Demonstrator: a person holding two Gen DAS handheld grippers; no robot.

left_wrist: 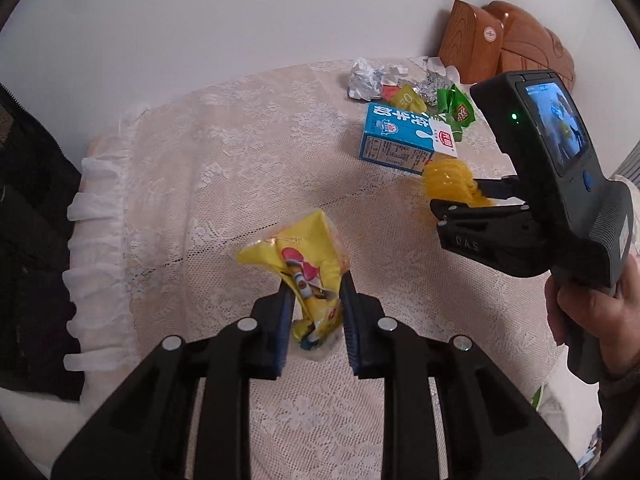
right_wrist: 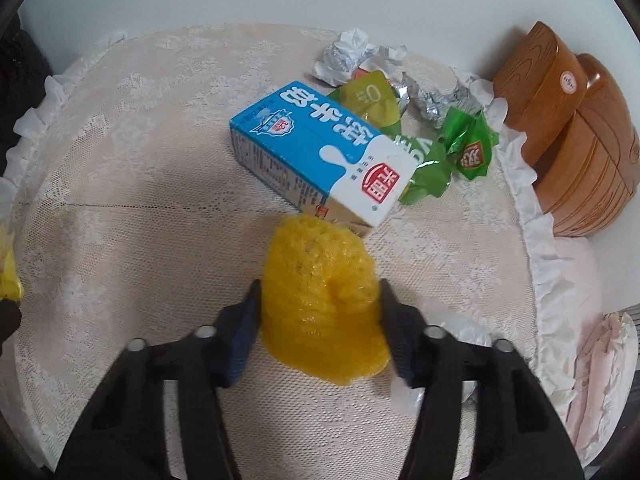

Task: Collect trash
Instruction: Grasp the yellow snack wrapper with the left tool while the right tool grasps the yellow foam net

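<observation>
My left gripper (left_wrist: 316, 300) is shut on a crumpled yellow snack wrapper (left_wrist: 296, 252), which hangs above the lace tablecloth (left_wrist: 224, 168). My right gripper (right_wrist: 319, 292) is shut on a yellow foam fruit net (right_wrist: 316, 264), with a pad pressing on each side. In the left wrist view the right gripper (left_wrist: 452, 192) and the net (left_wrist: 446, 174) sit just in front of a blue and white milk carton (left_wrist: 400, 140). The carton (right_wrist: 320, 148) lies on its side, touching the far end of the net.
Behind the carton lie crumpled foil and paper (right_wrist: 344, 56), a yellow-green packet (right_wrist: 372, 96) and green wrappers (right_wrist: 472, 148). Two wood-patterned boxes (right_wrist: 560, 120) stand at the back right against the wall. A hand (left_wrist: 580, 304) holds the right gripper. Dark fabric (left_wrist: 28, 240) hangs at the left.
</observation>
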